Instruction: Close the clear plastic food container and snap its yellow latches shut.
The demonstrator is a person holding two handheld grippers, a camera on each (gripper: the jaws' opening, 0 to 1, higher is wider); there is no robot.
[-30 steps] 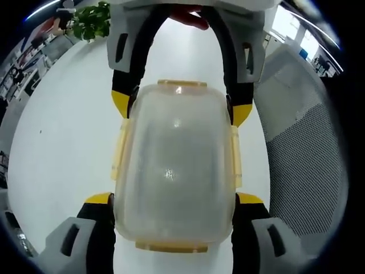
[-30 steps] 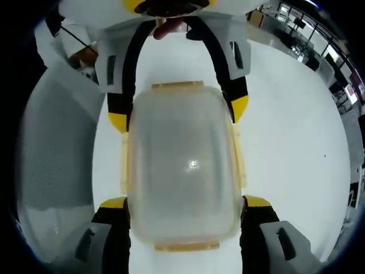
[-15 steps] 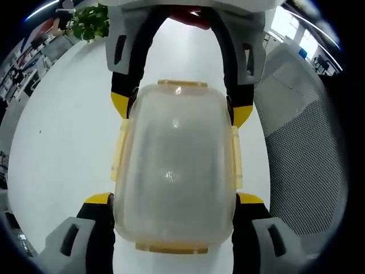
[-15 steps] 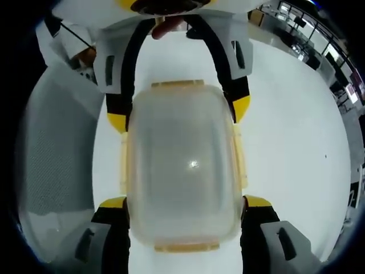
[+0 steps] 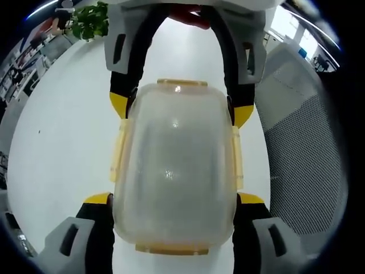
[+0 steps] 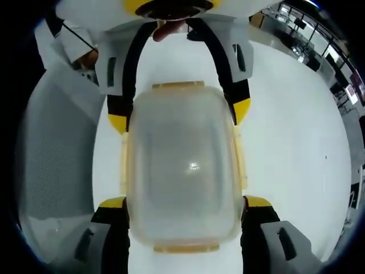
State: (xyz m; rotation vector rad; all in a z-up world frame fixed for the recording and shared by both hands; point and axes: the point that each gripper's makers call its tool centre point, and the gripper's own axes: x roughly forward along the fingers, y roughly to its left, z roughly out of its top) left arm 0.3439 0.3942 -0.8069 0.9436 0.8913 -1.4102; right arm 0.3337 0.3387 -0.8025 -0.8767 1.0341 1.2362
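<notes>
A: Where is the container?
B: In the left gripper view the container (image 5: 174, 168) sits mid-frame on the white tabletop (image 5: 63, 142), lid on, seen from above. It lies between the two hand-held grippers, one at each end.

A: And the latches?
B: A yellow latch (image 5: 181, 83) shows at 12 o'clock, another (image 5: 171, 249) at 6, and long ones (image 5: 118, 154) run down the 9 and 3 o'clock sides. They lie close against the lid; whether they are snapped home I cannot tell.

A: How is the left hand-held gripper set?
B: The left hand-held gripper (image 5: 174, 201) is spread wide, its yellow-tipped jaws at 7 and 5 o'clock, flanking the container's near end. Whether the tips touch the walls I cannot tell.

A: The right one?
B: In the right gripper view the right hand-held gripper (image 6: 185, 204) is likewise spread, jaws either side of the near end of the container (image 6: 182, 171). Each gripper also comes into the other's view at 12 o'clock, straddling the far end: the right hand-held gripper (image 5: 181, 108) in the left gripper view, the left (image 6: 178, 114) in the right gripper view.

A: Anything else around?
B: A grey mesh chair (image 5: 302, 148) at 3 o'clock and a green plant (image 5: 91, 20) at 11 in the left gripper view. In the right gripper view the chair (image 6: 54, 154) is at 9, and a fingertip (image 6: 165, 28) shows at 12.
</notes>
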